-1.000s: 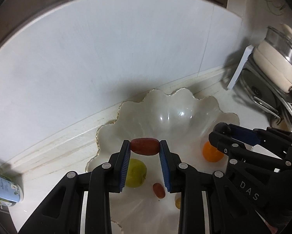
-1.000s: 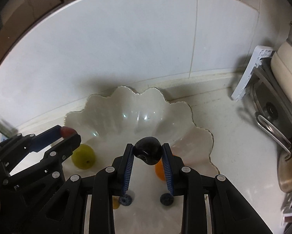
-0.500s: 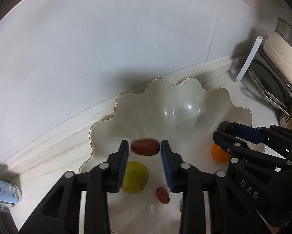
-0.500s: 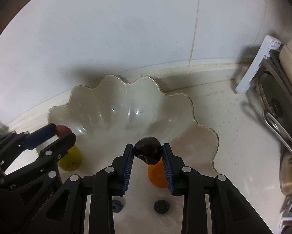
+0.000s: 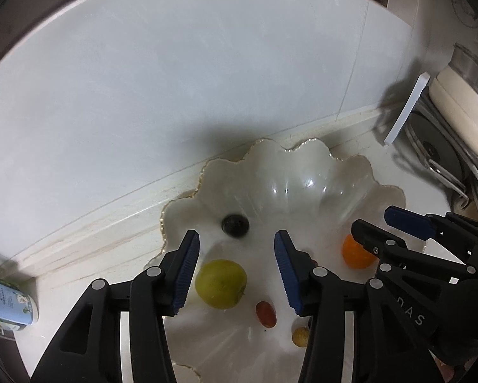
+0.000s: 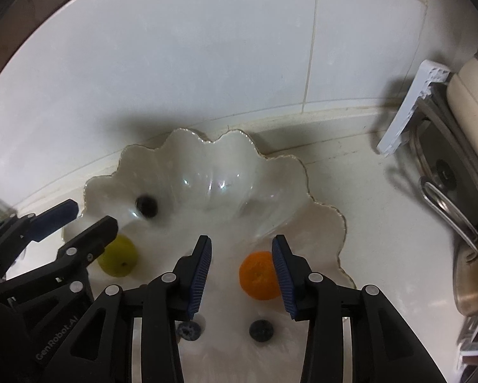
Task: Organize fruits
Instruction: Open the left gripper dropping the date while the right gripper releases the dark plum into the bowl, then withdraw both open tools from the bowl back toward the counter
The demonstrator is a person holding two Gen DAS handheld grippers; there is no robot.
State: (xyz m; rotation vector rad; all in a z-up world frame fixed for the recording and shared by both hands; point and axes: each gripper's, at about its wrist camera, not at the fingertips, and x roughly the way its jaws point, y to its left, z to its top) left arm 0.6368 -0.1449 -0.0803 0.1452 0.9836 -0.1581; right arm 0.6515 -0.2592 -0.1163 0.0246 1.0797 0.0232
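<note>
A white scalloped bowl point(image 5: 203, 172) point(image 6: 175, 134) sits on the counter against the wall. My left gripper point(image 5: 237, 268) point(image 6: 89, 217) hangs over it, jaws opening, with nothing between them. Under it lie a green apple point(image 5: 221, 284) point(image 6: 119, 260), a small red fruit point(image 5: 266, 314) and a small yellow fruit point(image 5: 300, 336). A dark round fruit point(image 5: 235, 225) point(image 6: 146, 206) lies blurred on the bowl's far left slope. My right gripper point(image 6: 242, 271) point(image 5: 374, 223) is also opening and holds nothing. An orange point(image 6: 258, 279) point(image 5: 356, 253) and two blueberries point(image 6: 261, 330) lie below it.
A rack with a pot point(image 5: 455, 118) and metal lids point(image 6: 446, 191) crowds the right side, with a white board point(image 5: 404, 108) point(image 6: 408, 108) leaning on it. A white bottle point(image 5: 6, 300) lies at the left. The tiled wall rises close behind the bowl.
Both grippers have opened. The red oblong fruit has dropped out of the left jaws. The dark round fruit has left the right jaws and now lies in the bowl's far left.
</note>
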